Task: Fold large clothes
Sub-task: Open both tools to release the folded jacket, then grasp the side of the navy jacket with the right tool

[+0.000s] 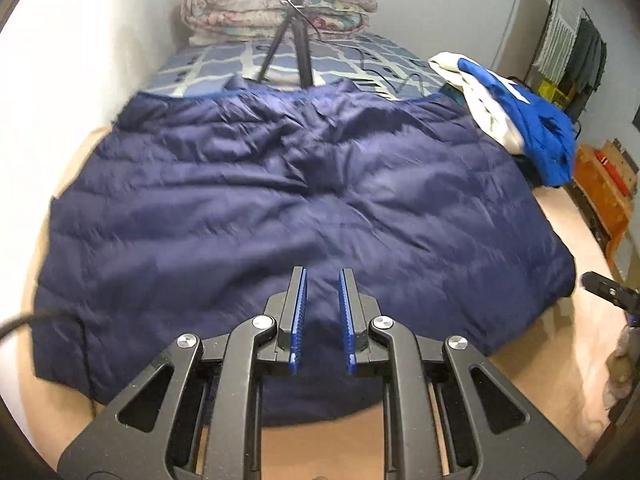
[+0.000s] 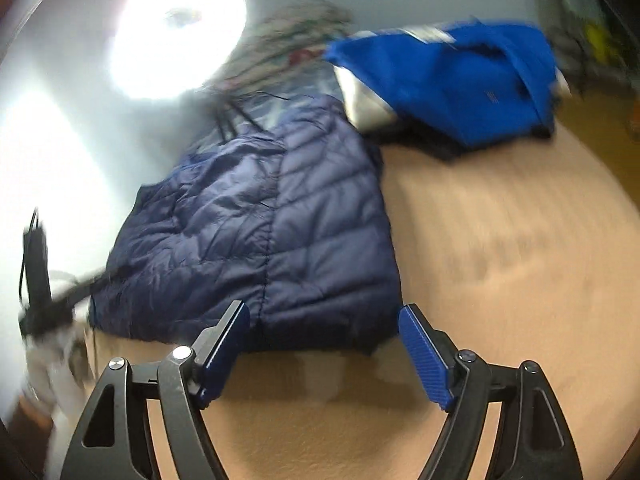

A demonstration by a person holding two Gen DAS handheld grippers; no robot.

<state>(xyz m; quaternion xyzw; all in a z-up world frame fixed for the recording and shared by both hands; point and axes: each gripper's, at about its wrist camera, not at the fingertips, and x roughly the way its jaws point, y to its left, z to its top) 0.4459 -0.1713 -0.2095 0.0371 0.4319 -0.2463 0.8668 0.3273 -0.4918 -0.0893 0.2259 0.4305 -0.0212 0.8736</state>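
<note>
Ribbed blue tool (image 1: 322, 276) over quilted jacket (image 1: 280, 208)

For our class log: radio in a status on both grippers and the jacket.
Left gripper open, empty, over navy jacket. Right gripper open wide, empty, at jacket's near edge. Blue-white garment heaped beyond, apart.

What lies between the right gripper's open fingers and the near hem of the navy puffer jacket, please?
Only bare peach bed sheet: in the right wrist view, the right gripper hangs open just short of the navy puffer jacket, nothing between.
</note>
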